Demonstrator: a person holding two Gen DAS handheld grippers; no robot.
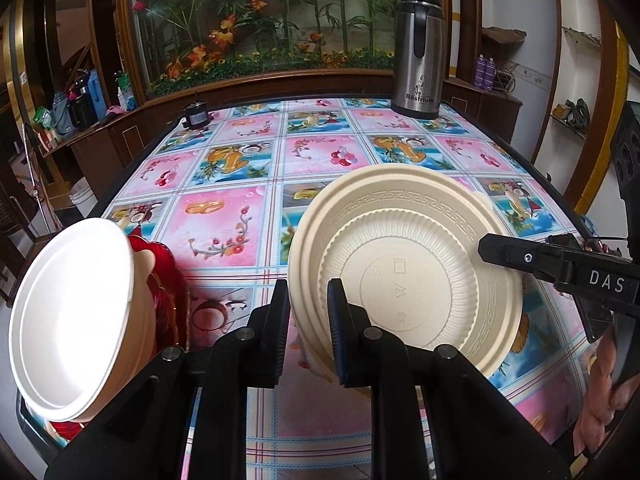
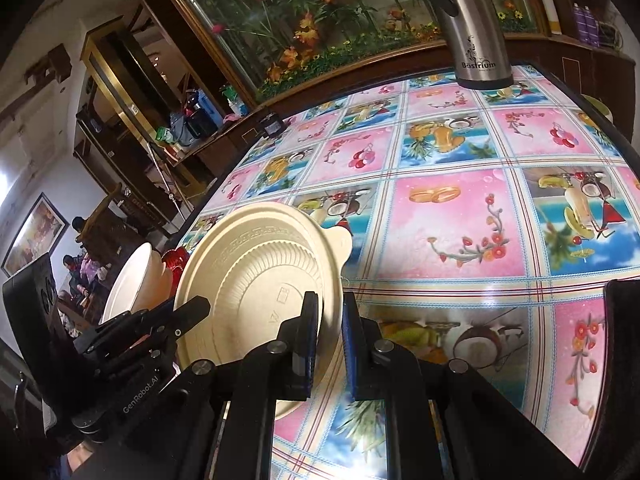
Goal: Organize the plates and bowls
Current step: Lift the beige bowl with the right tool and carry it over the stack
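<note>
Left wrist: both tongs (image 1: 308, 316) (image 2: 330, 344) pinch the tilted cream plate (image 1: 404, 268).

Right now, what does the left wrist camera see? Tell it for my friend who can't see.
Two black grippers, the left gripper and the right gripper, pinch opposite edges of a stack of cream ribbed plastic plates tilted above a colourful fruit-patterned tablecloth. A white round bowl leans at left, and a steel kettle stands far back.
</note>
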